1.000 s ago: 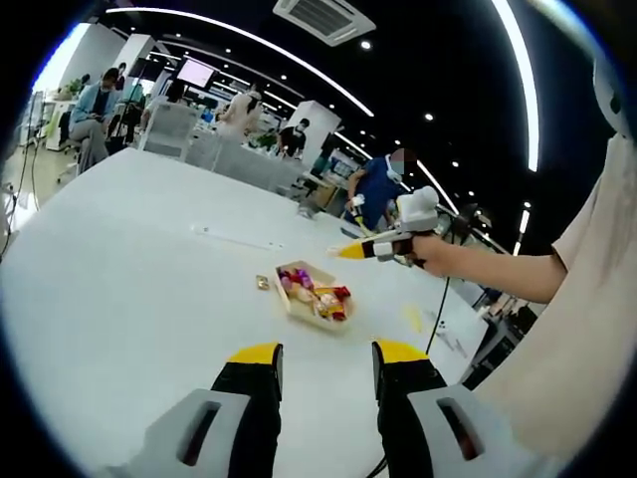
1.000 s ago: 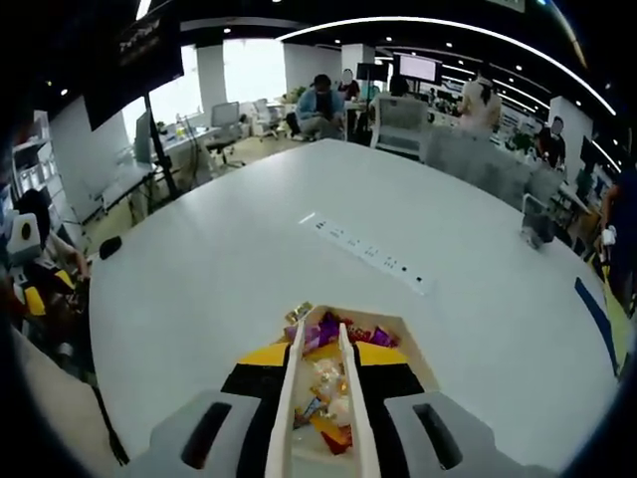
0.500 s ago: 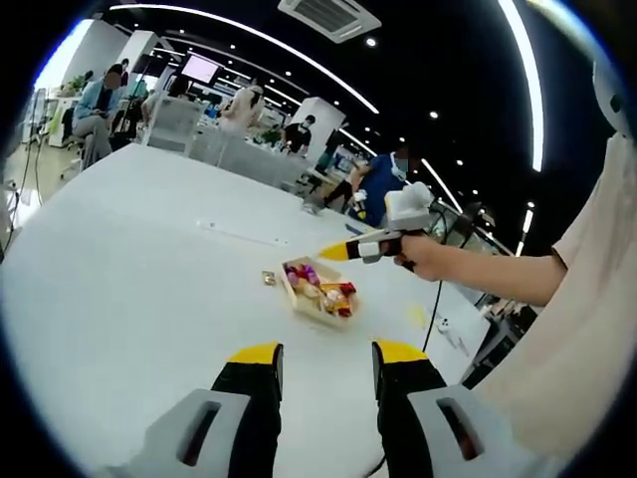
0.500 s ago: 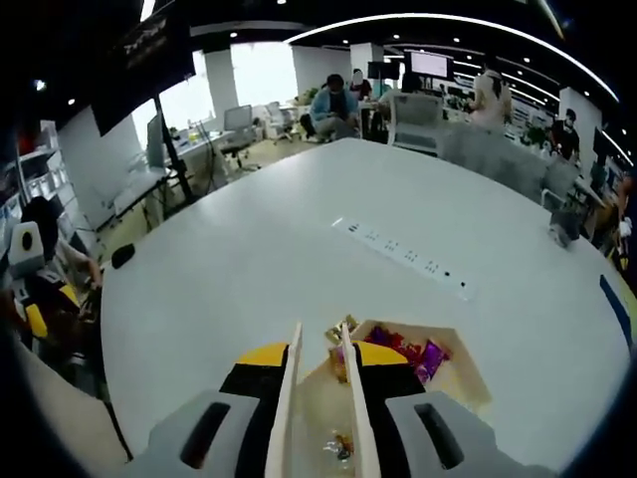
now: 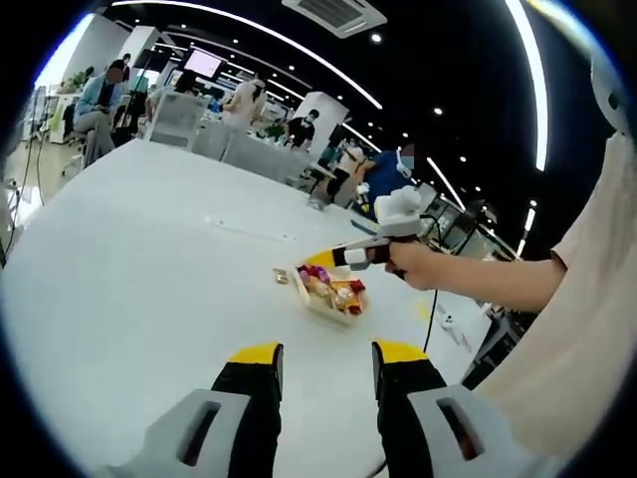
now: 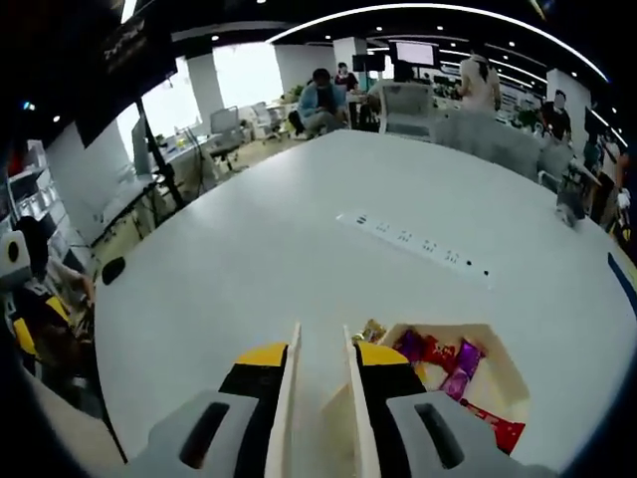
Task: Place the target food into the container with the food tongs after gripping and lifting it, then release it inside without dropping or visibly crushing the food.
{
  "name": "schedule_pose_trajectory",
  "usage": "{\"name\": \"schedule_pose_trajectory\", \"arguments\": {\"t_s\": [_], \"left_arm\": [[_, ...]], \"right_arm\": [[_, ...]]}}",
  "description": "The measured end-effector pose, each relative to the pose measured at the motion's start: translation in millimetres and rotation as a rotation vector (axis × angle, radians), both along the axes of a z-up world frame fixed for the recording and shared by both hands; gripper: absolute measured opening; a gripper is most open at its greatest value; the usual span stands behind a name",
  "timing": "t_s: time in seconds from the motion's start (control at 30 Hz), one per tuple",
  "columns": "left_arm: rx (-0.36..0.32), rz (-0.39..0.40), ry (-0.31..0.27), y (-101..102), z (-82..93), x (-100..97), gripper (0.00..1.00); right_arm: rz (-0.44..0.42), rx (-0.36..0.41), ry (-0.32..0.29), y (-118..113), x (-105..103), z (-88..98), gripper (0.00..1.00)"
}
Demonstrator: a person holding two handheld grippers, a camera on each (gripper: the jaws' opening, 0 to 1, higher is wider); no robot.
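Right gripper point(image 6: 318, 349) clamps tongs point(image 6: 286, 398), tips apart, above box point(image 6: 498, 349) edge. Box of wrapped sweets point(image 6: 438, 354) on counter point(image 6: 249, 259). Loose sweet point(image 6: 370, 331) beside box. Left gripper point(image 5: 325, 358) fingers apart, empty.

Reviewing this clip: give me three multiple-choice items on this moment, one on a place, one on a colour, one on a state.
1. Where does the single gold-wrapped candy lie?
A. on the table just outside the container
B. deep inside the container
C. between the tongs' tips

2. What colour are the left gripper jaw tips?
A. red
B. yellow
C. blue

3. How do the tongs stand in the right gripper?
A. clamped on a candy
B. arms apart, nothing between them
C. lying on the table

Key: A, it sits beside the container rim; B, yellow caps show; C is wrong, B: the gap is bare.
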State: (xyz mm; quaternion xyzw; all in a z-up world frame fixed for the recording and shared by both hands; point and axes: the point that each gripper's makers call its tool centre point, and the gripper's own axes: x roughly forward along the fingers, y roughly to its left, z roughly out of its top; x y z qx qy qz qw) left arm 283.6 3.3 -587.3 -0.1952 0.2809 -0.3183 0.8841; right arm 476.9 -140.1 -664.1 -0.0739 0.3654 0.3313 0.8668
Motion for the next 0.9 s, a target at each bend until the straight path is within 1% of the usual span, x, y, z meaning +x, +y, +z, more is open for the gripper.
{"name": "schedule_pose_trajectory", "arguments": {"t_s": [0.1, 0.23, 0.27, 0.37, 0.4, 0.5, 0.57, 0.7, 0.9], "left_arm": [[0.009, -0.016, 0.002, 1, -1.4, 2.7, 0.35], [0.004, -0.010, 0.005, 4, -1.9, 6.6, 0.36], [0.004, -0.008, 0.008, 5, -3.1, 7.9, 0.36], [0.005, -0.006, 0.016, 6, -6.3, 10.1, 0.35], [0.004, -0.006, 0.019, 6, -7.3, 10.7, 0.35], [0.001, 0.001, 0.025, 9, -10.2, 13.0, 0.35], [-0.003, 0.006, 0.029, 9, -11.3, 15.2, 0.35], [-0.004, 0.011, 0.034, 11, -13.6, 17.9, 0.35], [-0.010, 0.021, 0.042, 13, -17.6, 20.9, 0.35]], "right_arm": [[-0.009, -0.012, 0.006, 3, 7, -6.5, 0.24], [-0.018, -0.039, 0.007, 1, 16, -11.4, 0.24], [-0.024, -0.045, 0.012, 0, 21, -13.7, 0.24], [-0.014, -0.050, 0.020, 2, 25, -17.3, 0.24], [0.001, -0.070, 0.019, 3, 27, -20.3, 0.24], [0.012, -0.079, 0.027, 7, 28, -24.1, 0.24], [0.022, -0.114, 0.032, 6, 29, -30.7, 0.24], [0.015, -0.145, 0.041, 4, 31, -37.9, 0.24], [0.011, -0.179, 0.048, 1, 35, -43.8, 0.24]]}}
